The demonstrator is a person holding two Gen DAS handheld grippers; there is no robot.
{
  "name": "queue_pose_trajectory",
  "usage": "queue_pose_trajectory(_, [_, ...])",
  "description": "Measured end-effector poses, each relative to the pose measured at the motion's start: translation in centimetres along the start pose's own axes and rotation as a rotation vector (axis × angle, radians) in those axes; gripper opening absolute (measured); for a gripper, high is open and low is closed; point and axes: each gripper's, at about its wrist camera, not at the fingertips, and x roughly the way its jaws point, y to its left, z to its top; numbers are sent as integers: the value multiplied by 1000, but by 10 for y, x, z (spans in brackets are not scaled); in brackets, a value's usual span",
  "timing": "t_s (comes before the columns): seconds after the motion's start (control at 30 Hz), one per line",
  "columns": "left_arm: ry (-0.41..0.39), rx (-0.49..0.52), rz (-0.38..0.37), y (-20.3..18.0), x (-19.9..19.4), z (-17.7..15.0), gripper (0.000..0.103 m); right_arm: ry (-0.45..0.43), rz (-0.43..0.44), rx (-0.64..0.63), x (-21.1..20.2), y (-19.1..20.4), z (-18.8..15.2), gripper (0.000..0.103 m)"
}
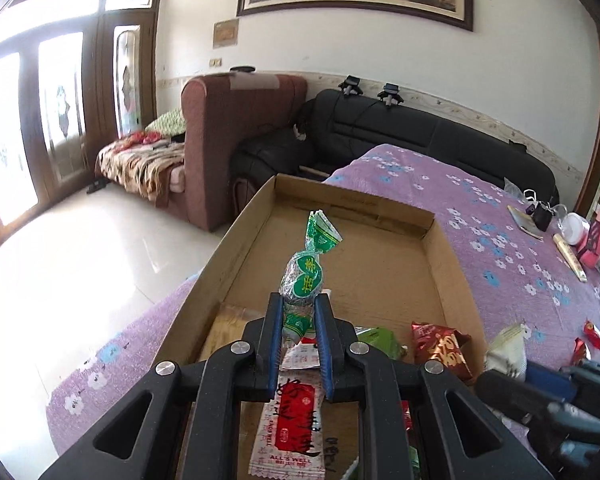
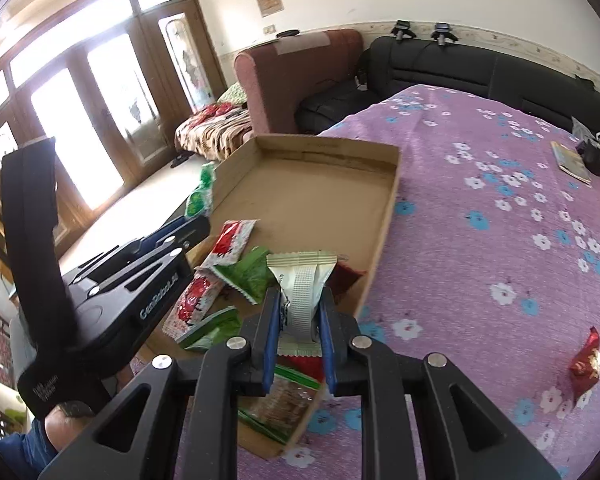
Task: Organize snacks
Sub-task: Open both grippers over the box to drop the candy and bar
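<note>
Nearest to the left wrist camera, the left gripper (image 1: 298,312) is clenched on a green twisted candy (image 1: 303,280), which stands up between the blue pads (image 1: 275,320) above the near part of the cardboard tray (image 1: 448,256). Under it, on the tray floor, lies a red and white sachet (image 1: 290,428), and a red and gold packet (image 1: 440,346) leans at the near right corner.

In the right wrist view, the right gripper (image 2: 299,314) is clenched on a white and pale green wrapper (image 2: 303,280), held over the near right edge of the tray (image 2: 388,208). Just beyond its tips, several snacks lie in a loose heap in the near end of the tray: a green packet (image 2: 252,274) and two red and white sachets (image 2: 232,242). One red candy (image 2: 586,364) lies apart on the purple flowered cloth (image 2: 480,240).

The step in hand seems to be carrying two snacks to the tray at the same time. The far half of the tray is bare, so the next move probably calls for bringing each piece lower over a free place there, then releasing it, with care that the two grippers do not meet. The loose red candy on the cloth is likely to be collected after.
</note>
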Motion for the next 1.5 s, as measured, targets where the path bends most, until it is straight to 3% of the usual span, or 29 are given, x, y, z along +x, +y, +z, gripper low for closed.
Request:
queue_pose_trajectory(0.7, [41,-12,-23,4,10,1,16,57,0,-4,31,5,-4,18])
queue_pose_trajectory(1.4, [25,-2,0,2,6,-2,17,34,20,-8,17,7,-6,19])
queue_pose_trajectory(1.5, [26,-3,4,3,6,-3,24,28,21,-6,13,8,-6,19])
